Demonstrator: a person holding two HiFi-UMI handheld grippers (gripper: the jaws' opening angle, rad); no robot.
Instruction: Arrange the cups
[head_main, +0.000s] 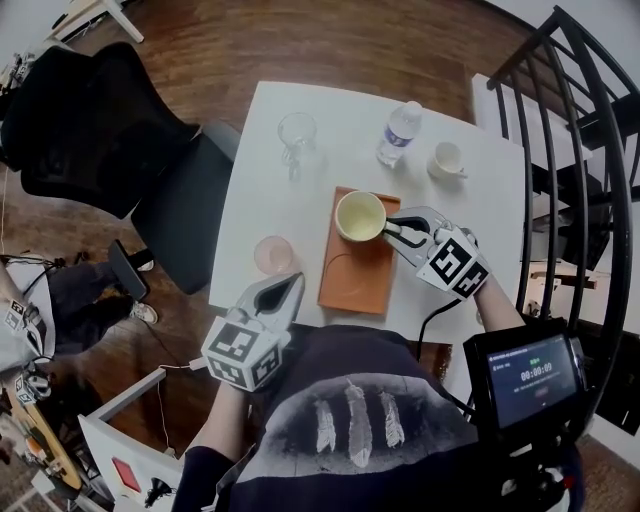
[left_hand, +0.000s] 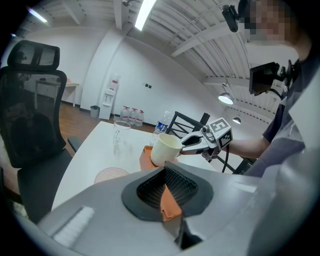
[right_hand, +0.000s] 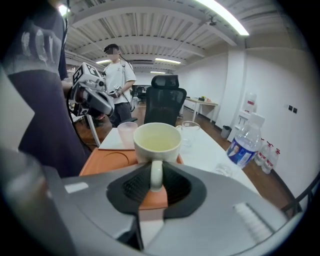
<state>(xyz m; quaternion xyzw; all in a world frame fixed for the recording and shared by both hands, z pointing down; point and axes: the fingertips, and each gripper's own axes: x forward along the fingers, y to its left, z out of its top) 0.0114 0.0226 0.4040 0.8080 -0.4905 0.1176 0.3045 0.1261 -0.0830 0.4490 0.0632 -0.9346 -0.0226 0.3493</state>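
Note:
A cream mug (head_main: 360, 215) (right_hand: 156, 141) (left_hand: 165, 149) hangs just over the far end of the orange tray (head_main: 356, 270) (right_hand: 107, 161), with my right gripper (head_main: 392, 226) (right_hand: 156, 176) shut on its handle. Near the table's front left edge stands a pink tumbler (head_main: 273, 254) (right_hand: 127, 134) (left_hand: 111, 175). My left gripper (head_main: 288, 288) (left_hand: 167, 192) is shut and empty, just in front of the tumbler. Farther back are a clear glass mug (head_main: 297, 138) (left_hand: 119, 133) (right_hand: 190, 131) and a small white cup (head_main: 447, 160).
A water bottle (head_main: 399, 133) (right_hand: 243, 146) (left_hand: 161, 128) stands at the back of the white table (head_main: 270, 190). A black office chair (head_main: 130, 160) is to the left and a black metal railing (head_main: 575, 130) to the right. A person (right_hand: 118, 80) stands in the background.

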